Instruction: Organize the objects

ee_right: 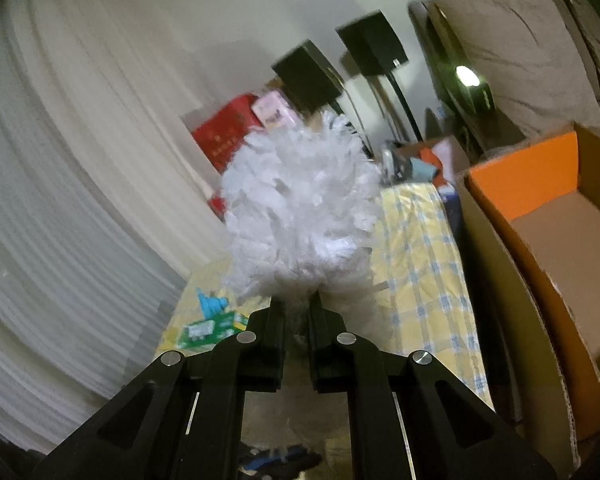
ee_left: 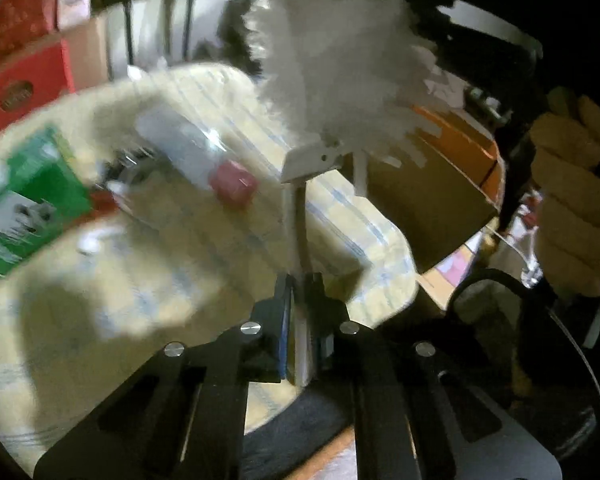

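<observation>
A fluffy white feather duster with a slim white plastic handle is held by both claws at once. In the left wrist view, the left gripper is seen pinching the handle at lower centre of the frame, and the long axis of the duster runs straight up and away from the fingers towards the plume at upper centre. In the right wrist view, the right gripper is seen closed around the base of the plume, which fills the centre of the frame; the handle itself is hidden there. A gloved hand is visible at the right edge of the left view. An open cardboard box with orange flaps lies to the right of the duster in both views, beside a bed with a yellow checked cover. The right claw is judged nearer the box, so a carry rightwards, plume first, seems called for. The left view is blurred.
</observation>
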Demonstrator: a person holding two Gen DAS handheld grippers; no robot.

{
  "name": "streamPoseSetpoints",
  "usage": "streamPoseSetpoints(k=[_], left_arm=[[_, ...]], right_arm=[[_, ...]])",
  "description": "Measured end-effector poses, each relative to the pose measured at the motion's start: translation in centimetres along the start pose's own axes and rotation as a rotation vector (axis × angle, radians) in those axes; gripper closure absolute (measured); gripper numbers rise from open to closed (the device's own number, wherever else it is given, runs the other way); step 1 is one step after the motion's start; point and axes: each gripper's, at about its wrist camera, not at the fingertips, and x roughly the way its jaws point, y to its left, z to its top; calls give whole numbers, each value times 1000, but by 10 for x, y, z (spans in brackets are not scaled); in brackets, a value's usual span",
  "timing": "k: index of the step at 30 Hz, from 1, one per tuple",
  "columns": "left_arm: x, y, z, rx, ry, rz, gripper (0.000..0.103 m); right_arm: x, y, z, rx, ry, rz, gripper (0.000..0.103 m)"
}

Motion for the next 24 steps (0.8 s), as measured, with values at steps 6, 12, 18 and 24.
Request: streamPoseSetpoints(k=[6,12,18,24], left_arm=[[-40,12,9,18,-109,139,96],[-45,24,11,65,-91,279,96],[-47,31,3,96,-85,448,95],[-25,42,-12,67,-7,450,94]], right_arm=[[-19,21,5,-57,-38,45,95],[-8,31,-3,-100,15,18,95],[21,20,-14,-75,110,7,95],[64,-9,-35,-3,234,-42,95]])
